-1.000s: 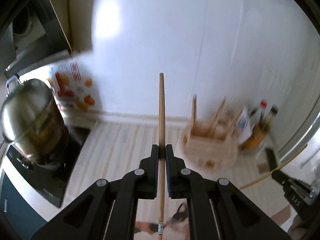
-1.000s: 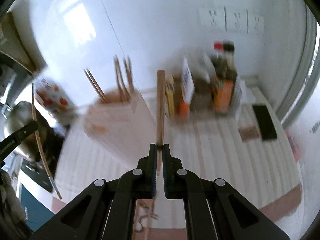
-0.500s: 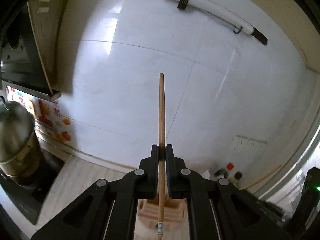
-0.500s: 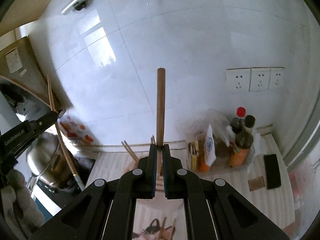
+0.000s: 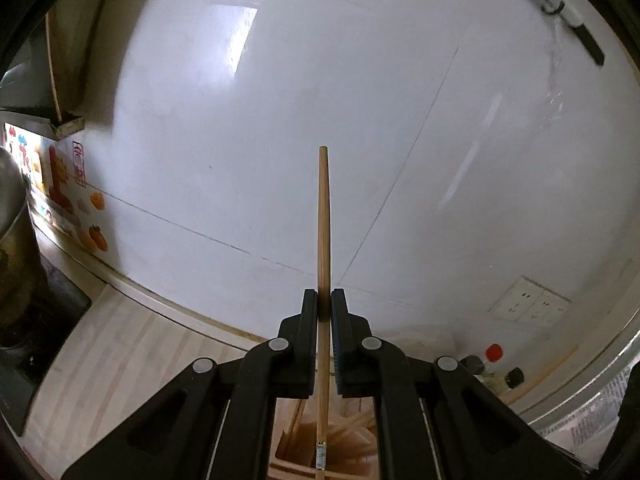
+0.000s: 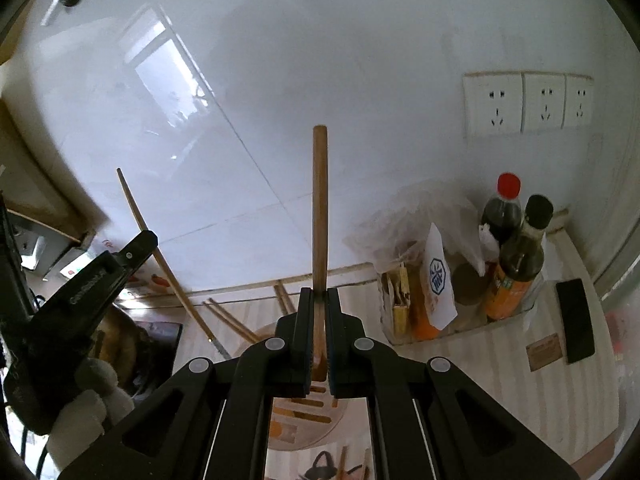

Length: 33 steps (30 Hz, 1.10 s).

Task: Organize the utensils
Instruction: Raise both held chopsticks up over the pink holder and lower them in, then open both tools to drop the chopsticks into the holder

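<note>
My left gripper (image 5: 324, 300) is shut on a thin wooden chopstick (image 5: 323, 240) that stands upright between its pads, its lower end over the wooden utensil holder (image 5: 304, 452). My right gripper (image 6: 319, 300) is shut on a thicker wooden stick (image 6: 320, 208), also upright. The holder (image 6: 304, 412) lies directly under the right gripper, with several chopsticks (image 6: 232, 320) leaning out of it. In the right wrist view the left gripper (image 6: 146, 238) shows at the left with its chopstick (image 6: 160, 256) slanting down, carried by a gloved hand (image 6: 92, 400).
Sauce bottles (image 6: 516, 260) and packets (image 6: 438, 284) crowd the back right corner, with a black phone (image 6: 574, 320) on the wooden counter (image 6: 480, 360). Wall sockets (image 6: 524, 102) sit above them. A steel pot (image 5: 12, 208) stands on the stove at left. The white tiled wall (image 5: 280, 120) is close ahead.
Both grippers have come in over the holder, which stood ahead on the counter and now lies beneath them. The views now face the wall. Each grip on its stick is unchanged.
</note>
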Motion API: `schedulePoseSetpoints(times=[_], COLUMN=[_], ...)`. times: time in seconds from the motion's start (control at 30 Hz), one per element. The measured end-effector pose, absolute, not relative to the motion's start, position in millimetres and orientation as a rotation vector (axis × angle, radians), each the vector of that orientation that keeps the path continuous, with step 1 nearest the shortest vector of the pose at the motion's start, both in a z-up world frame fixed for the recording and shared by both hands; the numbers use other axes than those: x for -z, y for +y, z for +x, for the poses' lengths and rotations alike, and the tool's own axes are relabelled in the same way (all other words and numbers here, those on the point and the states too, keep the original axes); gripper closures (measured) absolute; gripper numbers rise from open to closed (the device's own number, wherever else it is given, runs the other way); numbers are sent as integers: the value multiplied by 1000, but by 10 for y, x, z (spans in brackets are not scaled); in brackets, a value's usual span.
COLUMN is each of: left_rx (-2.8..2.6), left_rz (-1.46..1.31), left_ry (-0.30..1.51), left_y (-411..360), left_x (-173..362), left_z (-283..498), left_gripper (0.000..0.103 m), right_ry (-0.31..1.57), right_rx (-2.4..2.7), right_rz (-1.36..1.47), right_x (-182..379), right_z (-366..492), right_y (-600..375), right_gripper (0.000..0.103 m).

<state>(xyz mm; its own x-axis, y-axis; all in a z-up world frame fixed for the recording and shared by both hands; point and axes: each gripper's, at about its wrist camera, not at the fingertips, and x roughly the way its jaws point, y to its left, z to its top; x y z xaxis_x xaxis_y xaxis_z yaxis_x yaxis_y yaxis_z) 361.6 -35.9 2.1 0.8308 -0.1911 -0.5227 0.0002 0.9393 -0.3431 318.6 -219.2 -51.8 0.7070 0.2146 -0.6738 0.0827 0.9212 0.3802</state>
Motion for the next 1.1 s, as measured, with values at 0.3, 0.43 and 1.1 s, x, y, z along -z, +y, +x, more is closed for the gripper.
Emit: schedulePoseSetpoints(times=[0.3, 0.43, 1.1], left_rx=[107, 110, 153], left_rz=[-238, -202, -99], left_ry=[603, 622, 755], left_y=[-532, -582, -591], left_x=[207, 268, 424], left_z=[3798, 3810, 3738], left_gripper=[99, 99, 95], right_ry=[846, 872, 939], right_rx=[-59, -62, -62], right_rz=[454, 459, 439], right_x=[855, 957, 1172], right_z=[3320, 3354, 3413], right_y=[-2271, -2270, -2286], right_gripper=[98, 98, 98])
